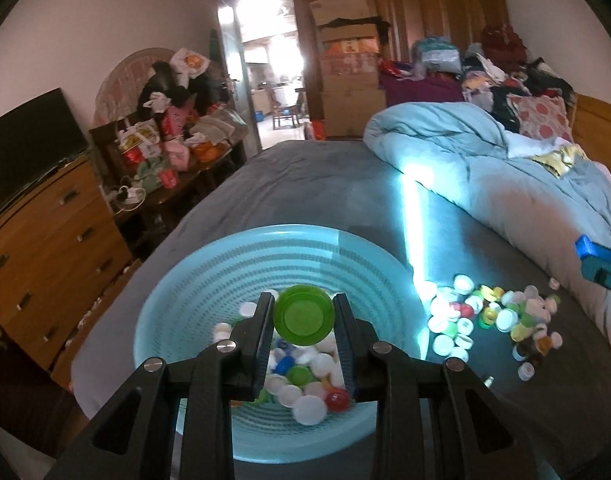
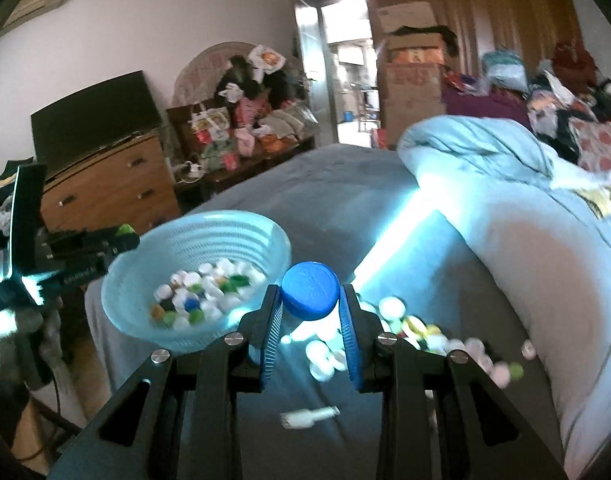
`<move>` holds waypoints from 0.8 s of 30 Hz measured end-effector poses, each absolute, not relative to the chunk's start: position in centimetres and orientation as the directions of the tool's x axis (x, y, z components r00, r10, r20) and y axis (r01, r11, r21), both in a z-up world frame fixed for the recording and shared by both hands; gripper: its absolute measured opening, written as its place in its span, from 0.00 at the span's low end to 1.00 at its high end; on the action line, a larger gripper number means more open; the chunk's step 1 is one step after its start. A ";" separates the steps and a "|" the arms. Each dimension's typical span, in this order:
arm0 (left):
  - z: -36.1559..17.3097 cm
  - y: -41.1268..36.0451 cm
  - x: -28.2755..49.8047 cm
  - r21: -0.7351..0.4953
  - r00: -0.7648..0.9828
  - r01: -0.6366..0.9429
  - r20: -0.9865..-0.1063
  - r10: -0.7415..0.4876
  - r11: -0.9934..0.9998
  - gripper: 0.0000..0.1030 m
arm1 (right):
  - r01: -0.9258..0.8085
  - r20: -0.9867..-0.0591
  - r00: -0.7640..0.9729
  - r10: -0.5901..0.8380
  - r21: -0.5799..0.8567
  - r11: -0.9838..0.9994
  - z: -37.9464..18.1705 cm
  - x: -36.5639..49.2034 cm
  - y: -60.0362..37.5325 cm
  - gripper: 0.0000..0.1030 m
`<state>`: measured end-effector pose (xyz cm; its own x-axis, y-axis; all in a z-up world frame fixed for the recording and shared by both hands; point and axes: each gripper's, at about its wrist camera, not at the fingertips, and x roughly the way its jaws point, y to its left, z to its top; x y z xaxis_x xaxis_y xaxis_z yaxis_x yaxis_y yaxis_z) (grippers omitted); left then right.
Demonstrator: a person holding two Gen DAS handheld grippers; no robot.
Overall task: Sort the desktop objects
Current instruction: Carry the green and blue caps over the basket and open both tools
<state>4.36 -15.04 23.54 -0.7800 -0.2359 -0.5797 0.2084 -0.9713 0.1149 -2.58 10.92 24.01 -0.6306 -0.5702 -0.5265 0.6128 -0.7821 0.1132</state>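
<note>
Two grippers hang above the grey bed, each pinching one bottle cap. No writing can be read anywhere: the printing on the cardboard boxes (image 1: 347, 46) at 12 o'clock by the doorway is a blur, and the raised marks on the caps are too soft to make out.

From the left wrist, the left gripper (image 1: 304, 316) has its black fingers drawn in narrow on a green cap (image 1: 303, 315), pads pressed to its sides. It hangs over the pale blue basket (image 1: 209, 280), which already holds a heap of white, blue, green and red caps near its 6 o'clock side. At 3 o'clock of the basket a loose pile of caps (image 1: 493, 320) lies on the sheet, beside a bright strip of light. The other gripper's blue tip pokes in at the frame's 3 o'clock edge.

From the right wrist, the right gripper (image 2: 310, 300) has its blue-padded fingers closed narrow on a blue cap (image 2: 310, 294), held up off the bed. The basket sits at its 9 o'clock, the loose caps just beyond and at 4 o'clock. A small white part (image 2: 309, 416) lies on the sheet at 6 o'clock. A light blue quilt (image 2: 505, 200) is bunched at 2 o'clock.
</note>
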 end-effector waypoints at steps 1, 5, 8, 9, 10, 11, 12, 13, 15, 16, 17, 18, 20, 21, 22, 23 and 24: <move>23.6 -15.6 4.4 0.111 -0.778 0.215 -0.581 -0.239 -0.970 0.30 | 0.625 -0.524 -0.626 -0.577 0.105 -0.773 24.6 -2.8 9.7 0.25; 23.7 -17.2 4.2 0.103 -0.771 0.232 -0.587 -0.248 -0.967 0.30 | 0.664 -0.518 -0.606 -0.604 0.088 -0.742 26.0 -3.1 6.3 0.25; 23.5 -18.5 3.9 0.101 -0.761 0.239 -0.598 -0.251 -0.966 0.30 | 0.690 -0.520 -0.587 -0.620 0.079 -0.719 26.6 -3.3 4.0 0.25; 23.5 -18.9 3.7 0.097 -0.758 0.241 -0.602 -0.249 -0.966 0.30 | 0.698 -0.522 -0.580 -0.626 0.077 -0.712 26.7 -3.4 3.4 0.25; 23.4 -19.4 3.6 0.095 -0.754 0.244 -0.608 -0.251 -0.965 0.30 | 0.709 -0.526 -0.568 -0.633 0.078 -0.701 26.8 -3.5 2.6 0.25; 23.2 -19.8 3.4 0.093 -0.748 0.247 -0.614 -0.251 -0.965 0.30 | 0.723 -0.535 -0.549 -0.642 0.080 -0.686 26.9 -3.7 1.4 0.25; 23.0 -20.3 3.2 0.088 -0.742 0.248 -0.624 -0.247 -0.965 0.30 | 0.731 -0.541 -0.538 -0.647 0.083 -0.678 26.8 -3.8 1.2 0.25; 22.8 -20.7 2.9 0.081 -0.734 0.249 -0.634 -0.242 -0.965 0.30 | 0.744 -0.555 -0.514 -0.654 0.090 -0.662 26.7 -4.1 0.1 0.25; 22.3 -21.6 2.4 0.071 -0.718 0.252 -0.655 -0.236 -0.965 0.30 | 0.758 -0.575 -0.488 -0.657 0.093 -0.645 26.4 -4.5 -1.3 0.25; 22.0 -22.1 2.2 0.061 -0.710 0.255 -0.666 -0.229 -0.965 0.30 | 0.763 -0.581 -0.479 -0.657 0.095 -0.640 26.3 -4.6 -1.7 0.25; 21.8 -22.6 2.1 0.054 -0.702 0.256 -0.676 -0.224 -0.965 0.30 | 0.770 -0.592 -0.461 -0.661 0.104 -0.630 26.1 -4.9 -2.5 0.25; 21.5 -23.0 1.9 0.051 -0.693 0.258 -0.686 -0.221 -0.965 0.30 | 0.772 -0.598 -0.452 -0.661 0.109 -0.627 26.0 -4.8 -2.8 0.25; 20.9 -24.0 1.5 0.045 -0.674 0.258 -0.707 -0.213 -0.965 0.30 | 0.778 -0.621 -0.422 -0.660 0.126 -0.616 25.4 -5.4 -4.0 0.25; 20.6 -24.4 1.2 0.044 -0.663 0.259 -0.718 -0.211 -0.965 0.30 | 0.779 -0.633 -0.404 -0.660 0.139 -0.611 25.2 -5.7 -4.4 0.25; 20.2 -24.8 1.0 0.043 -0.652 0.260 -0.729 -0.209 -0.965 0.30 | 0.780 -0.644 -0.388 -0.659 0.152 -0.608 24.9 -6.2 -4.8 0.25; 19.8 -25.1 0.7 0.040 -0.641 0.258 -0.740 -0.202 -0.965 0.30 | 0.780 -0.657 -0.371 -0.657 0.164 -0.604 24.5 -6.5 -5.1 0.25; 19.5 -25.4 0.5 0.036 -0.632 0.254 -0.751 -0.194 -0.967 0.30 | 0.779 -0.669 -0.352 -0.654 0.178 -0.601 24.2 -6.9 -5.6 0.25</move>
<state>0.48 -25.36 19.47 -0.6318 -0.1936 -0.7505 0.2537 -0.9666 0.0359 -6.86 -5.59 24.19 -0.3523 -0.6543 -0.6691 0.7792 -0.6011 0.1775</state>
